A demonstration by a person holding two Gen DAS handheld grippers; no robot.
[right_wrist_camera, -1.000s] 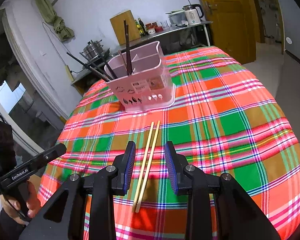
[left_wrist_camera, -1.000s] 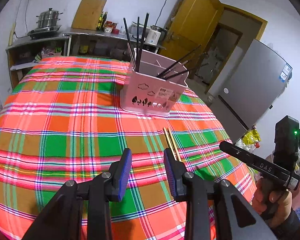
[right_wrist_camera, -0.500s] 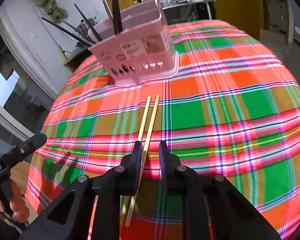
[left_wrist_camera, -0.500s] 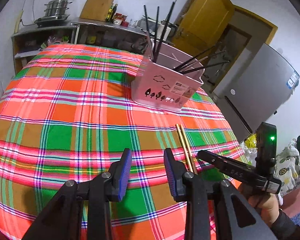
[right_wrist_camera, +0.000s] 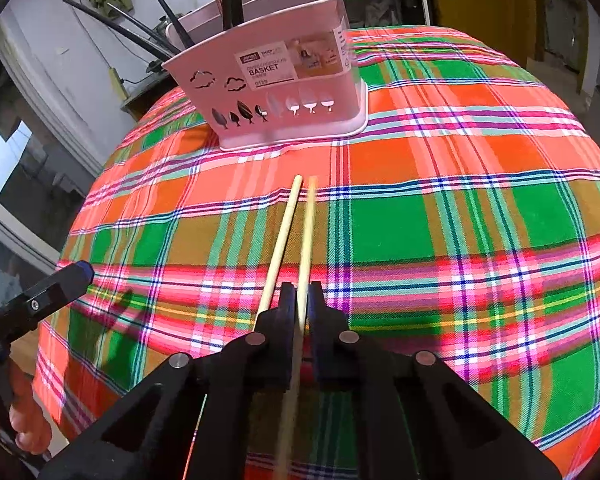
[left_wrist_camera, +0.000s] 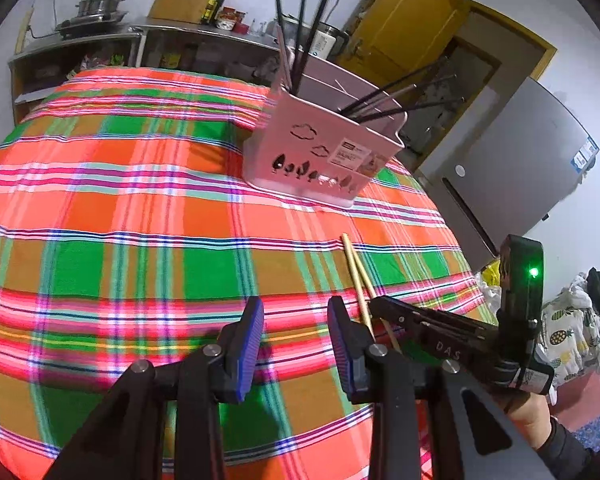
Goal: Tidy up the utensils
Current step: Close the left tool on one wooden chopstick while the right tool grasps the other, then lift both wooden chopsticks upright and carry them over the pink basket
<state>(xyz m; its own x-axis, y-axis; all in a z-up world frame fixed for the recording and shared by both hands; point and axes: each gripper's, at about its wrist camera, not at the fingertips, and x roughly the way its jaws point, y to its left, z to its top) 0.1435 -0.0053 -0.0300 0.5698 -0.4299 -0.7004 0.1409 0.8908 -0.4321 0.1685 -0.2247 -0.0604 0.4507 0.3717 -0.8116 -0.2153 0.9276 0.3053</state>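
Right gripper [right_wrist_camera: 303, 304] pinches one chopstick [right_wrist_camera: 308, 236].
Its twin [right_wrist_camera: 280, 244] lies beside on the table [right_wrist_camera: 440, 240]; left gripper [left_wrist_camera: 294, 336] fingers spread, basket [right_wrist_camera: 276, 76] beyond.

The plaid-clothed tabletop [left_wrist_camera: 100, 208] lies bare to the left of the pink plastic utensil basket [left_wrist_camera: 324, 152], giving wide passage there. Dark chopsticks [left_wrist_camera: 396, 100] fan out of the basket upward and sideways, blocking approach from above. The pale wooden chopsticks [right_wrist_camera: 288, 232] lie just before the basket, with bare cloth on either side and the right claw [right_wrist_camera: 302, 304] closed over one.
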